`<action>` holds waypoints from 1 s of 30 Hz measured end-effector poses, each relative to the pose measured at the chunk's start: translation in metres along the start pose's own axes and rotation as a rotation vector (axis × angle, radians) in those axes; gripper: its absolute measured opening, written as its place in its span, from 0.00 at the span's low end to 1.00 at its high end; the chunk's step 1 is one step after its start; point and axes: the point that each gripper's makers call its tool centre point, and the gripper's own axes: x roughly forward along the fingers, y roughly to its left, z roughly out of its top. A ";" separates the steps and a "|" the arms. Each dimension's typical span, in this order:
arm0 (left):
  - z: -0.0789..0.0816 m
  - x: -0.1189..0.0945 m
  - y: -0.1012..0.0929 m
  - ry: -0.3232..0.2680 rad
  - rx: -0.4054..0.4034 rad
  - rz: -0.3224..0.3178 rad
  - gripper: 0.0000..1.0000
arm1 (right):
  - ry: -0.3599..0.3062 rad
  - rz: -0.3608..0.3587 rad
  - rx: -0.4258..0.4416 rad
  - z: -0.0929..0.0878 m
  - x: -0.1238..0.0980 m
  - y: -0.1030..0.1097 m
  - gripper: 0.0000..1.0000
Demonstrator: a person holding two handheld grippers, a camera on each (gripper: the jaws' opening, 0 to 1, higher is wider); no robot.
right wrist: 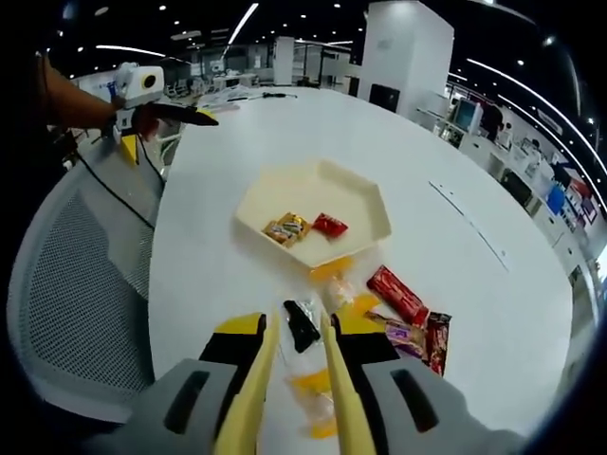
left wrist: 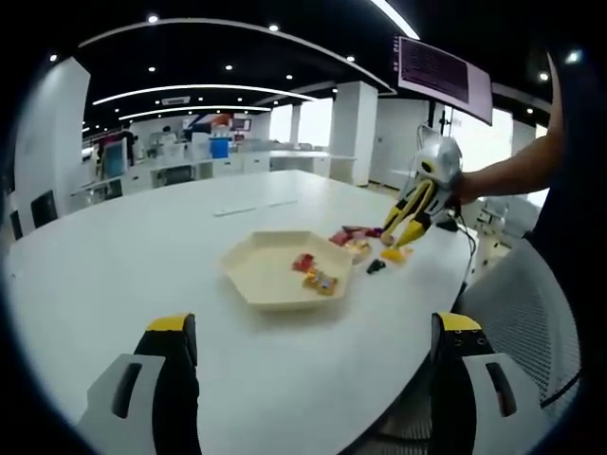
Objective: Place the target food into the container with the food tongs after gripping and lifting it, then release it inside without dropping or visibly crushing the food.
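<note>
Just short of the hexagonal tray, on the side nearest me, my right gripper carries the yellow food tongs, and their two arms run forward to flank a small black-wrapped candy lying on the white table. The tong arms are drawn in close on either side of it, but I cannot tell whether they are already pinching the wrapper or only bracketing it. My left gripper hangs back from the tray with its jaws spread wide and nothing between them; in the left gripper view the tongs reach down beside the tray.

The risk I see is a slip: the wrapper looks glossy and the piece is small, so the smooth tong tips could slide off as I lift, or skid it toward the orange and red packets beside it. Squeezing harder to stop that could crush it. The tray's raised rim also stands between candy and landing spot; too low a carry could knock the piece loose.

The tray is pale cream, matte and shallow with sloped walls, and already holds a gold-wrapped sweet and a red one. The packets by the tongs are flat, crinkled foil.
</note>
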 end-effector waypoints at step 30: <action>0.000 0.000 0.000 0.000 -0.015 -0.001 0.99 | 0.097 0.106 -0.080 -0.019 0.037 -0.002 0.25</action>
